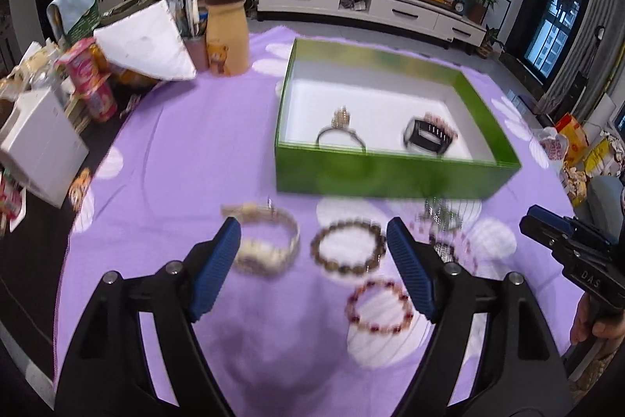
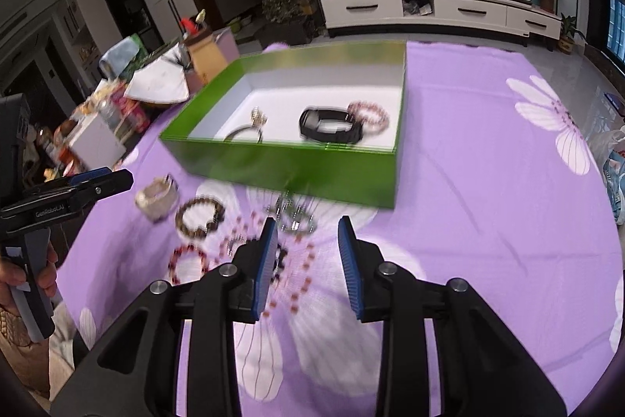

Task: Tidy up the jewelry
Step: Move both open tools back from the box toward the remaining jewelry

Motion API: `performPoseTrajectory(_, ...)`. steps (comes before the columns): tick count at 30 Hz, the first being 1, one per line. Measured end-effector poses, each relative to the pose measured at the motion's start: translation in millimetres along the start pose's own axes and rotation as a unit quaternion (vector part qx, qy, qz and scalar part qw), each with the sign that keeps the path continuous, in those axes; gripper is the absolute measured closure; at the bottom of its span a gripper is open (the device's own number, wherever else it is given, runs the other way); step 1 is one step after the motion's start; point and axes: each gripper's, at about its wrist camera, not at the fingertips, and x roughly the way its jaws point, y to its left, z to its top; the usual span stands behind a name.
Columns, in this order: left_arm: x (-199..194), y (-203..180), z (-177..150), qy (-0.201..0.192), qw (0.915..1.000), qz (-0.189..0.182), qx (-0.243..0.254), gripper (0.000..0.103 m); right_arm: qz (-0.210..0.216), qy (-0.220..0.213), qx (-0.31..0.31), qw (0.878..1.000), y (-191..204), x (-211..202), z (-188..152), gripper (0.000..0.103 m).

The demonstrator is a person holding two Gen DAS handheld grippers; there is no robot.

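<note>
Left wrist view: the gold watch (image 1: pixel 269 245) and brown bead bracelet (image 1: pixel 347 247) lie on the purple cloth (image 1: pixel 175 151) between your left gripper's (image 1: pixel 314 245) spread fingers, near the green box (image 1: pixel 390 178). Your right gripper (image 2: pixel 308 241) hangs released, empty, above the silver chain (image 2: pixel 295 215).

A green box (image 1: pixel 390 178) with a white interior is set on a purple cloth (image 1: pixel 175 159) printed with white flowers; dark red beads (image 1: pixel 379 307) and brown beads (image 1: pixel 347 247) are seen nearby.
</note>
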Motion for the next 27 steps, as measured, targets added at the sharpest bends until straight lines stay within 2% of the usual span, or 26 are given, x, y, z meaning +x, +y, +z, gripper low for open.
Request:
performPoseTrajectory(7,0,-6,-37,0.014,0.9999,0.001,-0.004,0.025,0.01,0.03,-0.009,0.999,12,10,-23,0.07)
performPoseTrajectory(13,11,-10,-57,0.031,0.9995,0.0,-0.001,0.025,0.004,0.042,-0.033,0.999,26,20,-37,0.07)
performPoseTrajectory(20,20,-12,-68,0.037,0.9992,-0.013,0.001,0.025,-0.003,0.051,-0.054,0.997,35,32,-43,0.07)
performPoseTrajectory(27,26,-23,-71,0.031,0.9989,-0.021,0.027,0.033,-0.006,0.056,-0.073,0.996,42,44,-43,0.07)
